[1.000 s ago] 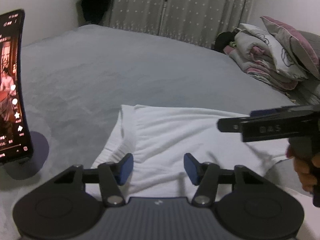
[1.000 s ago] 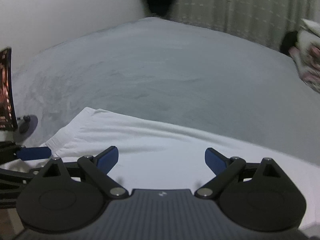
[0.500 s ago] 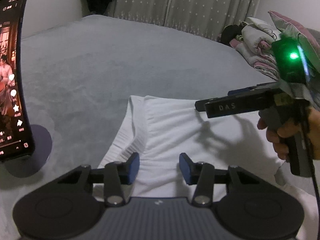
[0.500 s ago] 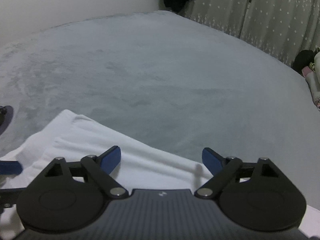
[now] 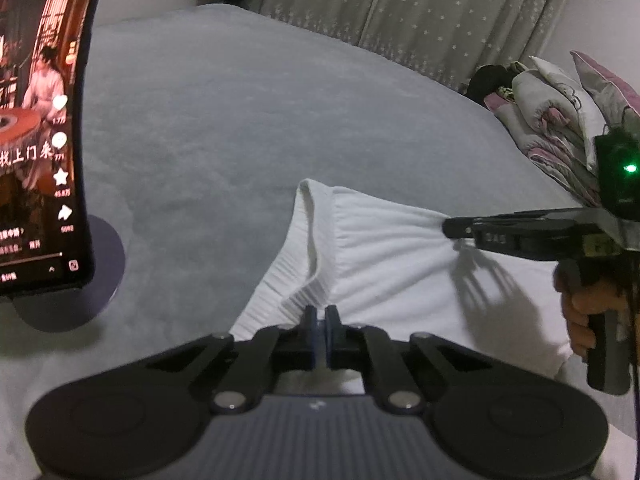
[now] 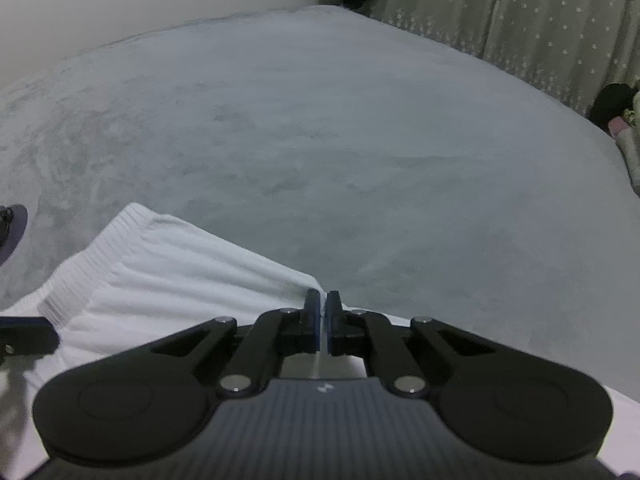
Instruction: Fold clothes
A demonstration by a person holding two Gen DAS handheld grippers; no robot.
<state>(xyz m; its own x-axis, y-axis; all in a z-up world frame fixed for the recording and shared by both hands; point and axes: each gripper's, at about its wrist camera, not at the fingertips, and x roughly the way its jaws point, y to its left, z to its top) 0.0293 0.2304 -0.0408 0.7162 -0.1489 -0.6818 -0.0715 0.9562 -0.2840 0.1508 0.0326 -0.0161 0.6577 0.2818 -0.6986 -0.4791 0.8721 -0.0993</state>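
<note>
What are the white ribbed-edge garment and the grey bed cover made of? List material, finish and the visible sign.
White ribbed-edge garment: looks like soft matte knit, likely cotton; ribbed band along its edge, and it puckers where the right gripper pinches it.
Grey bed cover: looks like short-pile plush or fleece, matte; mottled brush marks on its surface. The fibre itself cannot be told.

The garment (image 5: pixel 384 256) lies on the bed (image 5: pixel 248 120); the phone (image 5: pixel 40 128) on its stand (image 5: pixel 80 300) stands to its left; bedding (image 5: pixel 560 120) is piled behind right; curtains (image 5: pixel 400 8) hang behind the bed.
</note>
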